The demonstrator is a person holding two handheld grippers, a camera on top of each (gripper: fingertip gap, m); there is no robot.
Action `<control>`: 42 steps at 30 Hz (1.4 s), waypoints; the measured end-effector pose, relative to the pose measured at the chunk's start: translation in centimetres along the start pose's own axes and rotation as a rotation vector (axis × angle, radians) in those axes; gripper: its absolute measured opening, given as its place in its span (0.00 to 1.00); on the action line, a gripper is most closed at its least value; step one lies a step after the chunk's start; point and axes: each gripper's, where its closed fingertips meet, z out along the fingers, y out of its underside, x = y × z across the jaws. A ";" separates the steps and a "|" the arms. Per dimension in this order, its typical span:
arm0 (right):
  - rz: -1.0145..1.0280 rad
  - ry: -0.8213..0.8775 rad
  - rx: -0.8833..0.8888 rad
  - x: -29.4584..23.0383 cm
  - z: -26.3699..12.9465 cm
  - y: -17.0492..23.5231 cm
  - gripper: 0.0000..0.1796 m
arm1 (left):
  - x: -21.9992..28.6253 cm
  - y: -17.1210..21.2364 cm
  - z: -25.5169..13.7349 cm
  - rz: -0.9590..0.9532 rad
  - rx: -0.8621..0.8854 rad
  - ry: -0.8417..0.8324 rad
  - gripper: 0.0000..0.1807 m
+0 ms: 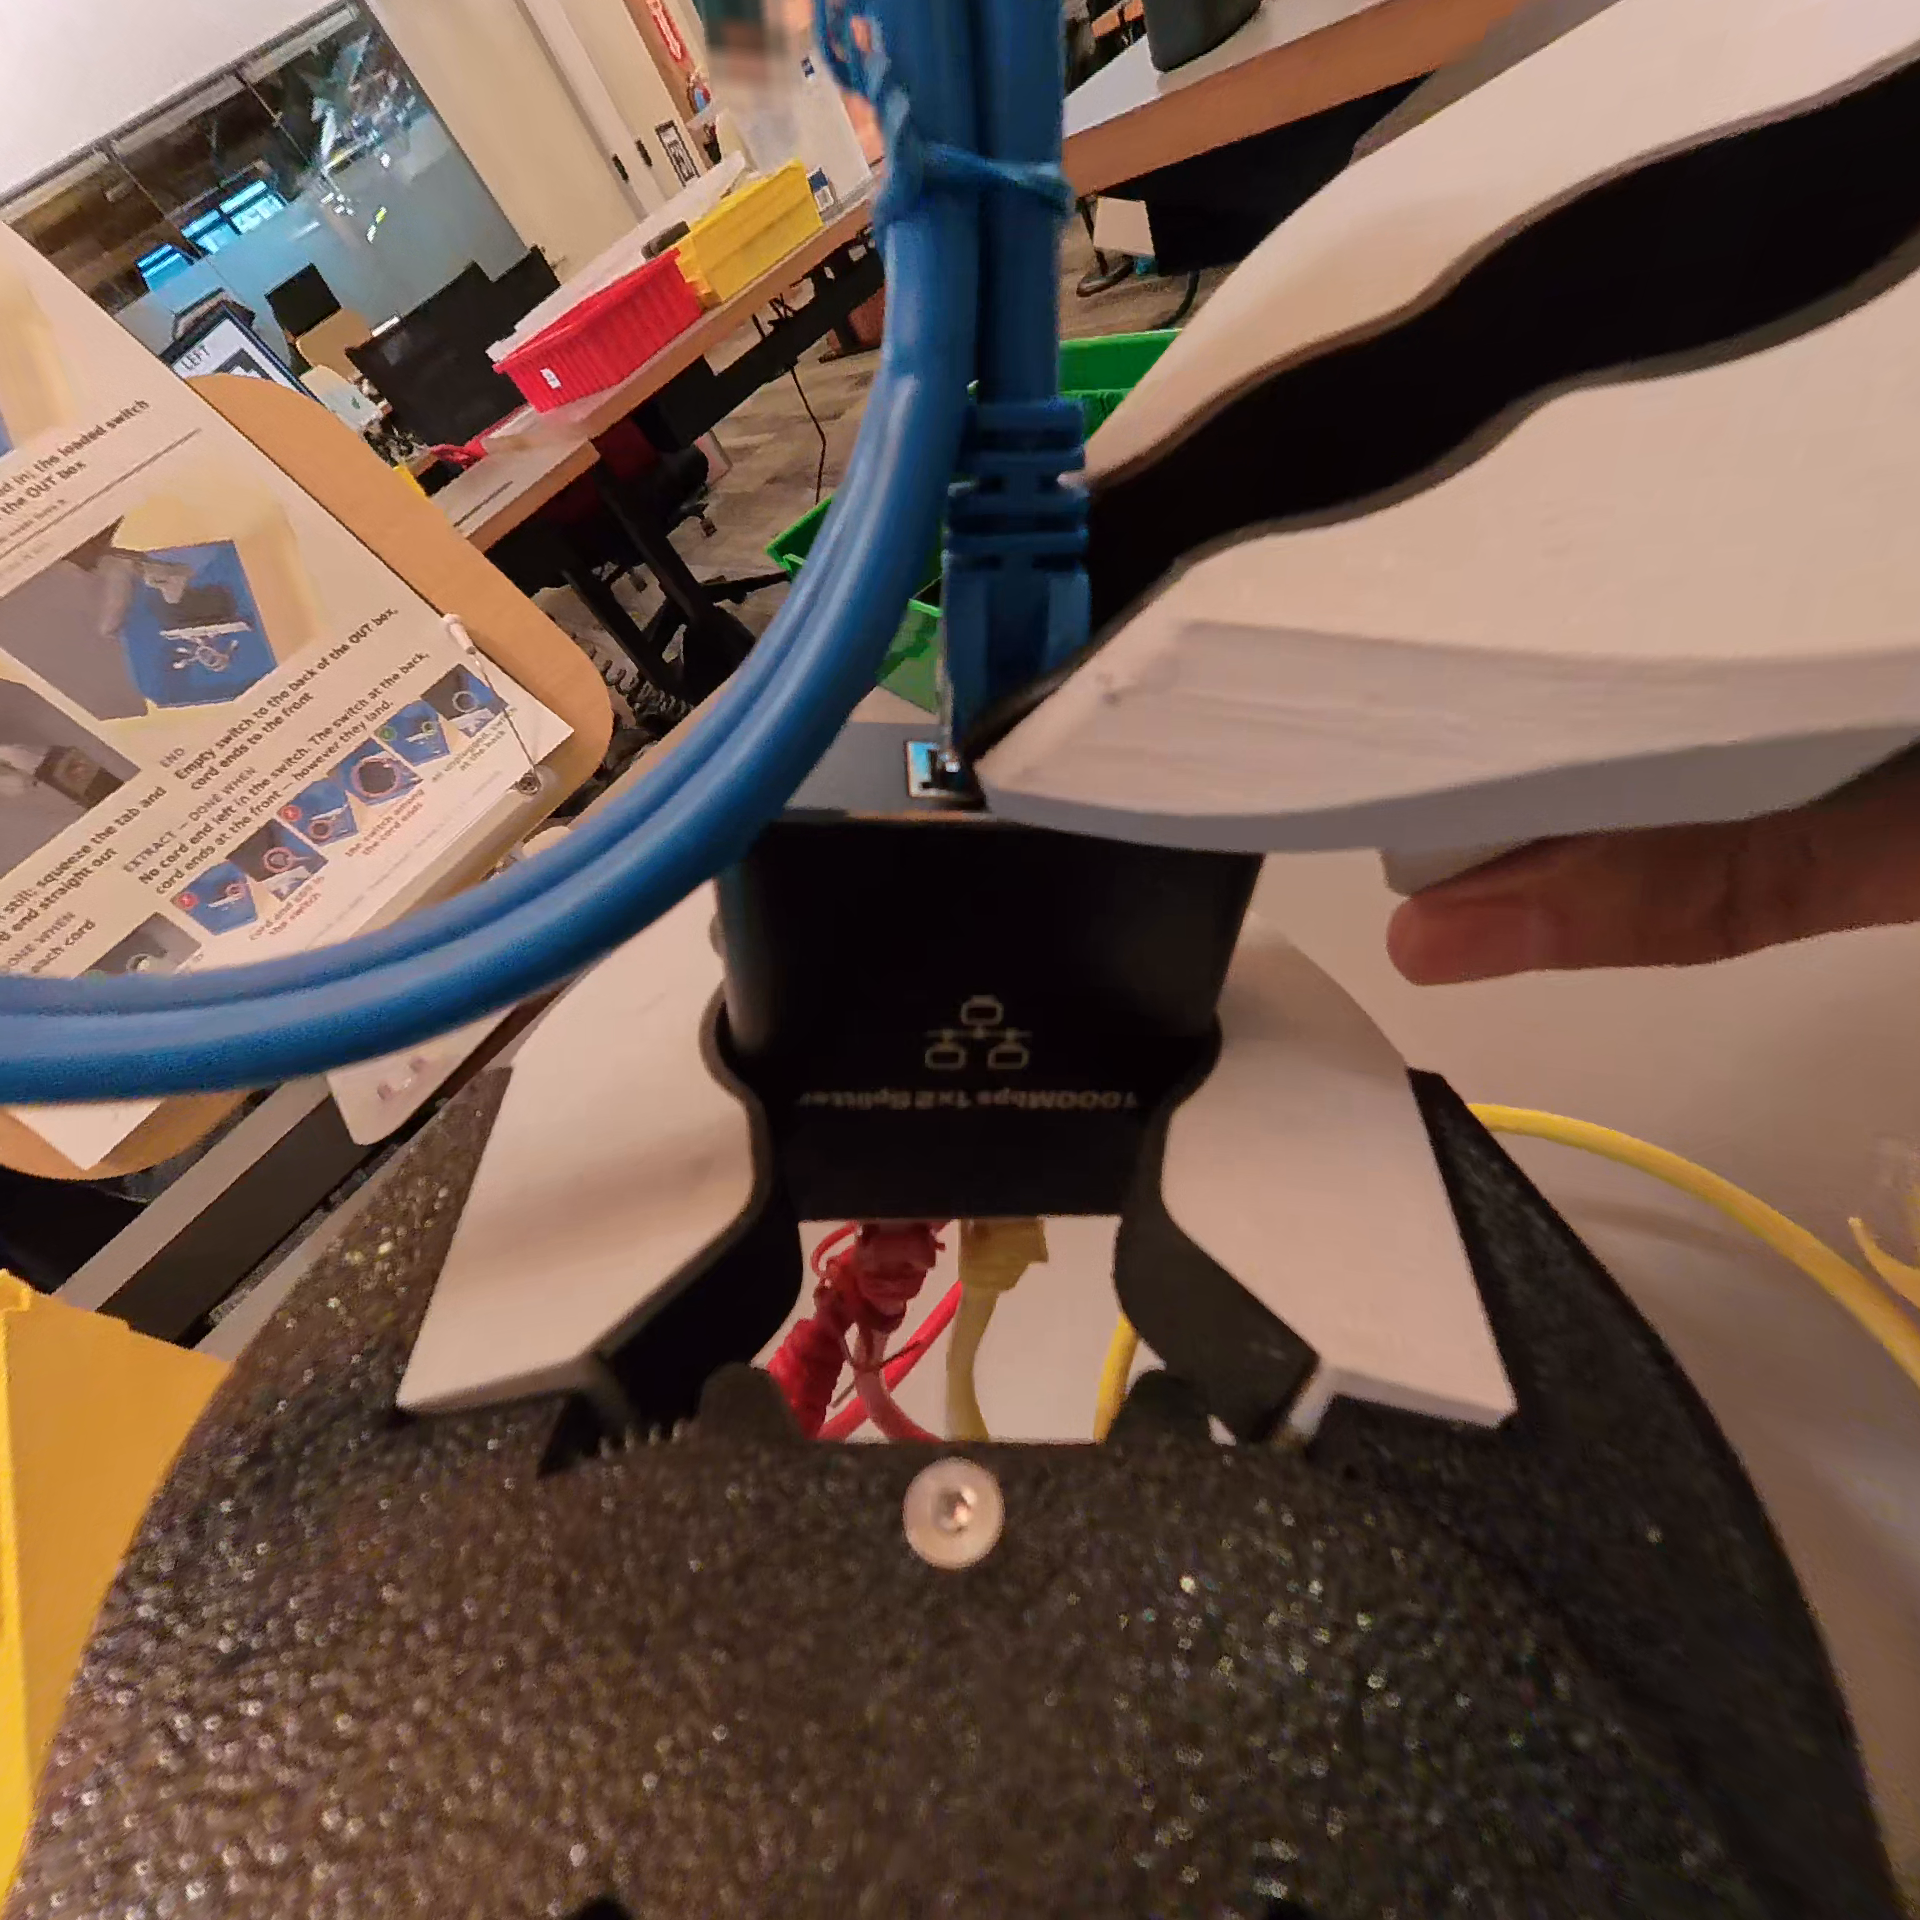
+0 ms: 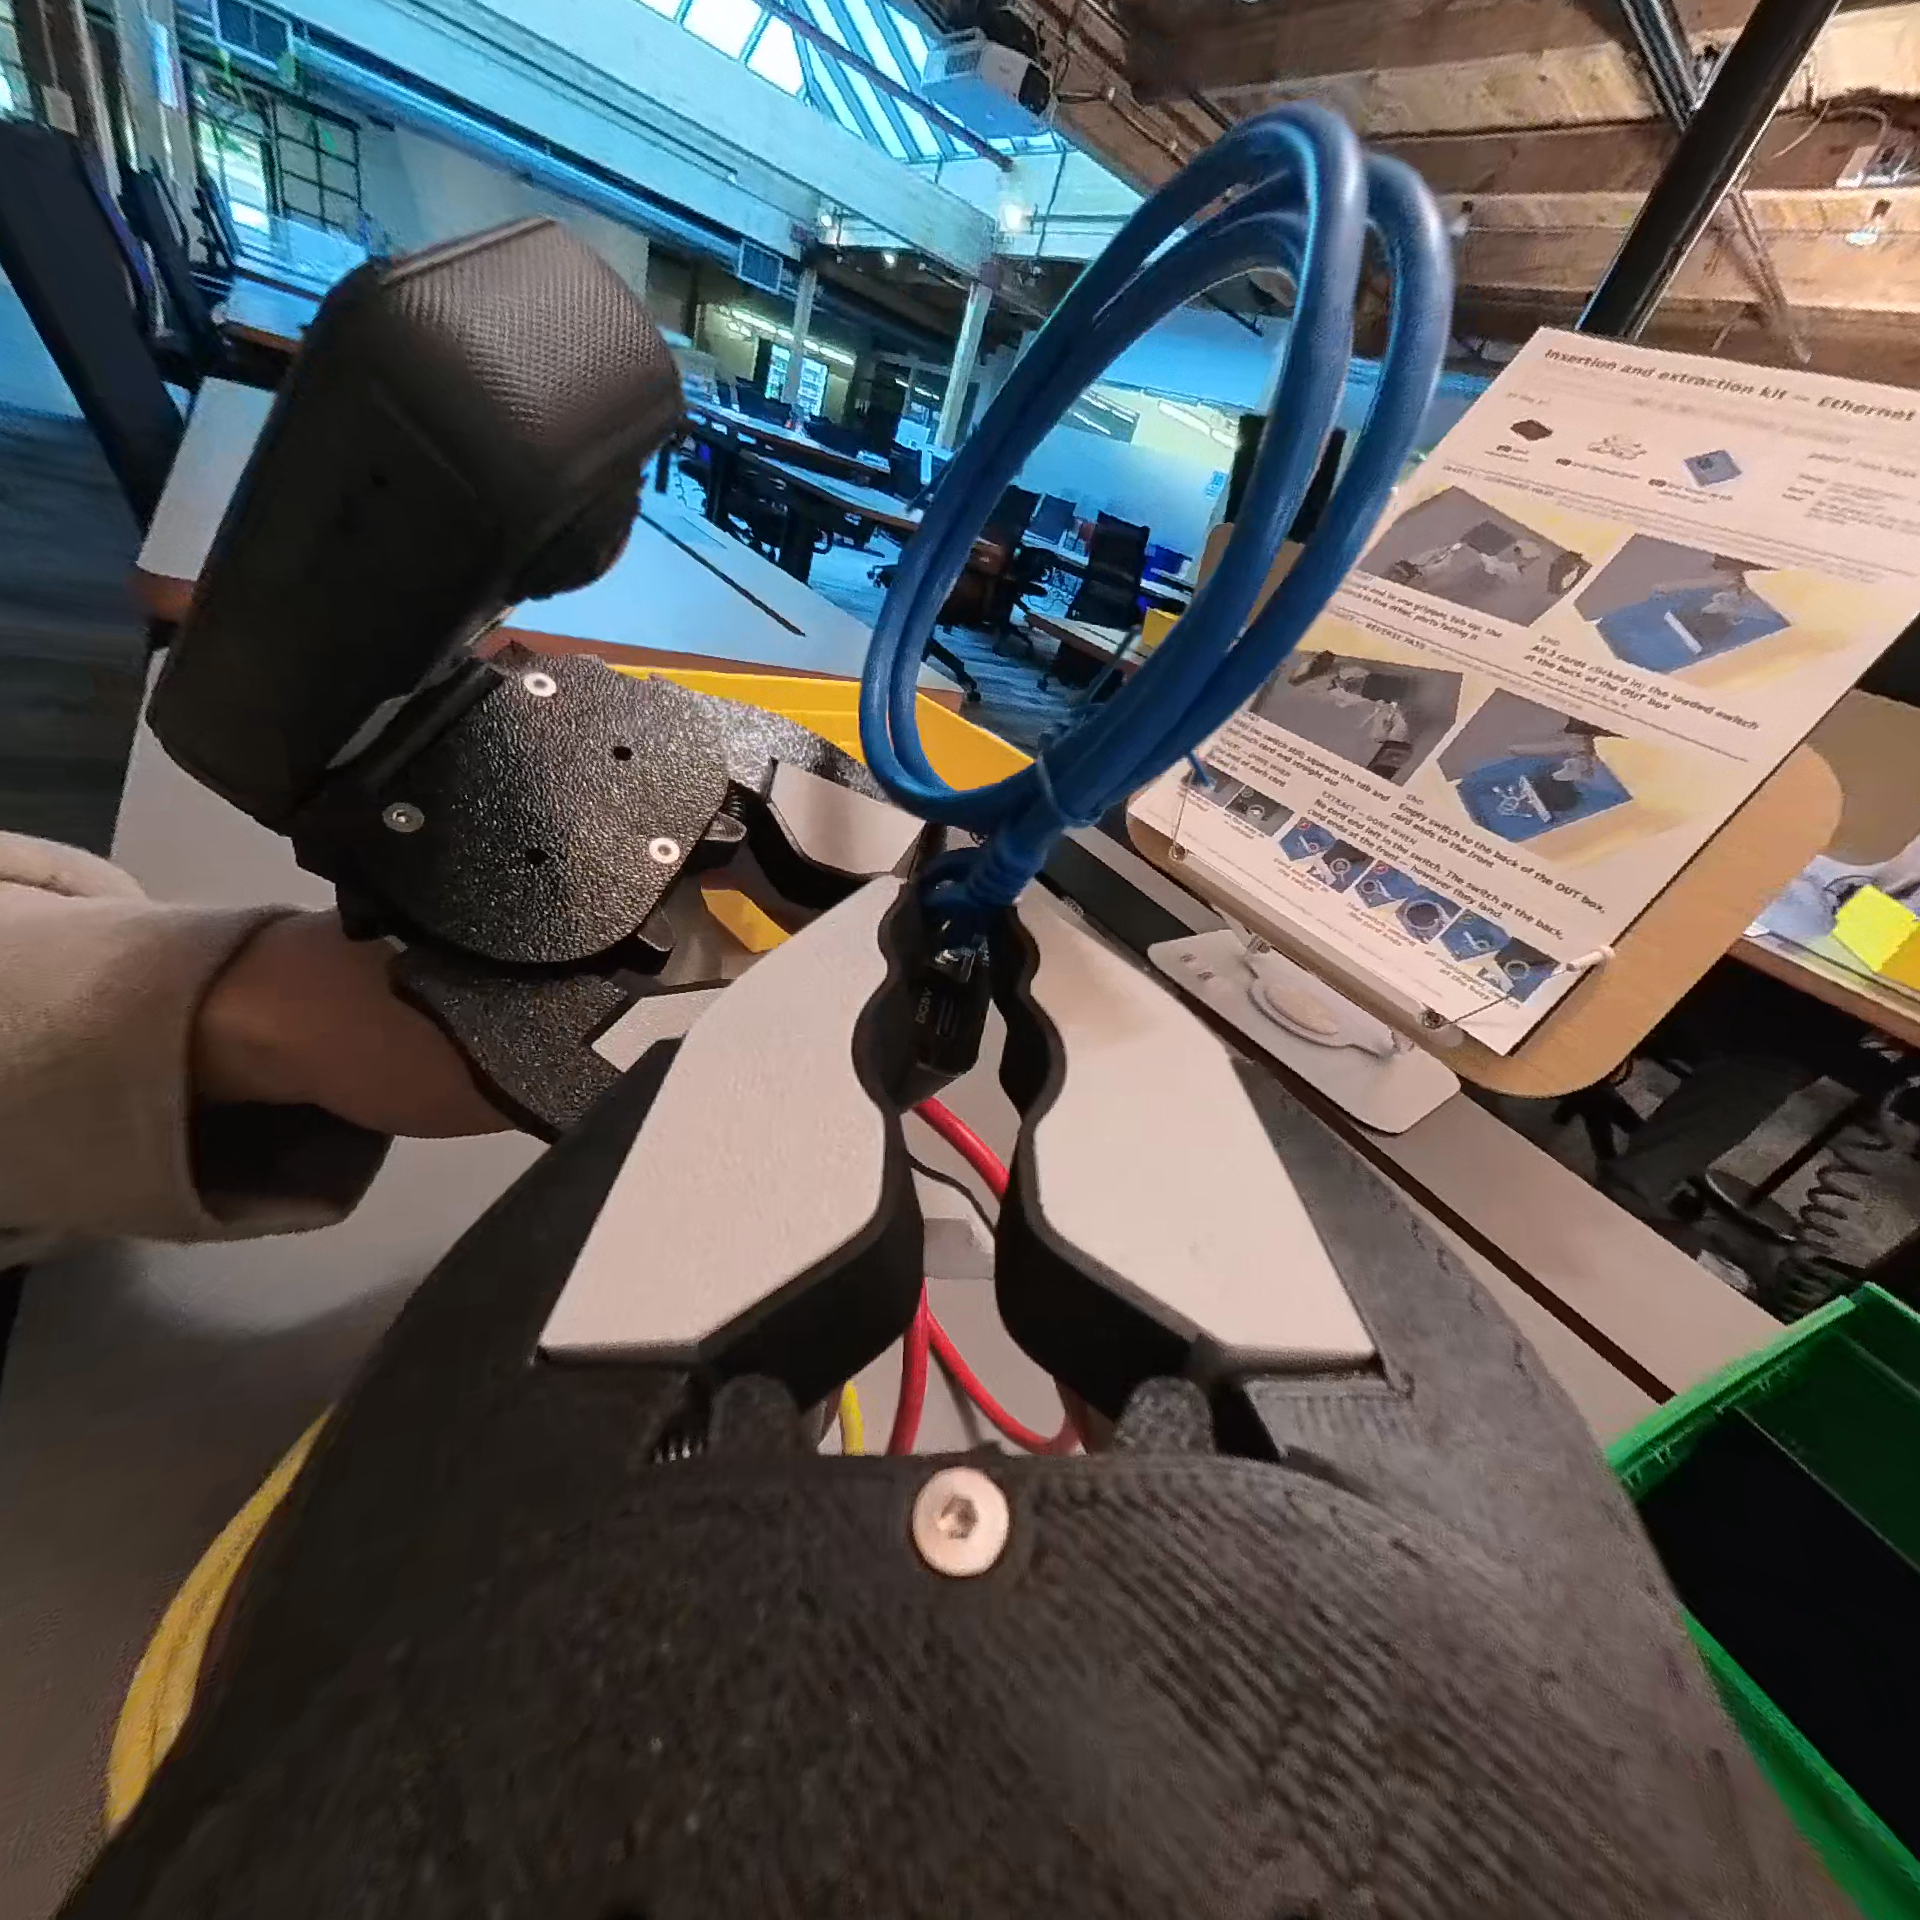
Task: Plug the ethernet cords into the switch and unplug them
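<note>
Your left gripper (image 1: pixel 961 1049) is clamped on the black switch (image 1: pixel 987 997), its two white fingers pressed against the box's sides with the far end of the box sticking out past the fingertips. In the right wrist view that same gripper (image 2: pixel 821 904) comes in from the left, tilted, with your hand (image 2: pixel 343 1029) wrapped under its handle and a pale sleeve (image 2: pixel 94 1049) behind it.

Your right gripper (image 2: pixel 961 956) is closed on the blue ethernet cord's plug (image 2: pixel 987 873), right where it meets the switch (image 2: pixel 940 1023); only a narrow gap stays between the fingers farther back. From the left wrist view this gripper (image 1: pixel 1403 582) reaches in from the right, above the switch, with one of your fingers (image 1: pixel 1621 925) showing beneath it. The blue plug (image 1: pixel 1013 540) stands upright with its tip at a port on the switch's far face; whether it is fully seated cannot be told.

Count three cords: one blue cord (image 2: pixel 1132 478), coiled in several loops, tied near the plug, rising beyond your right fingertips; one red cord (image 1: pixel 868 1320) and one yellow cord (image 1: pixel 992 1320), both hanging below the switch's near end, between your left fingers. The yellow plug meets the switch's near edge.

One instruction sheet (image 2: pixel 1538 665) stands beyond and right of your right gripper. One green bin (image 2: pixel 1787 1507) sits at its lower right, one yellow bin (image 1: pixel 62 1475) at your left gripper's lower left.
</note>
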 end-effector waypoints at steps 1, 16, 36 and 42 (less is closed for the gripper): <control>0.004 0.000 -0.004 0.0 0.1 0.1 0.08 | 0.0 0.1 0.0 -0.001 0.000 0.000 0.43; -0.081 0.000 -0.089 -0.8 0.6 0.4 0.08 | 0.1 0.7 -0.4 -0.047 0.030 0.035 0.43; 0.001 -0.099 -0.037 -1.7 2.9 0.0 0.07 | -2.5 2.1 -1.8 -0.020 -0.011 -0.061 0.43; -0.106 -0.086 -0.056 -1.9 3.7 -0.2 0.08 | -2.0 2.2 -2.0 -0.159 0.008 0.052 0.43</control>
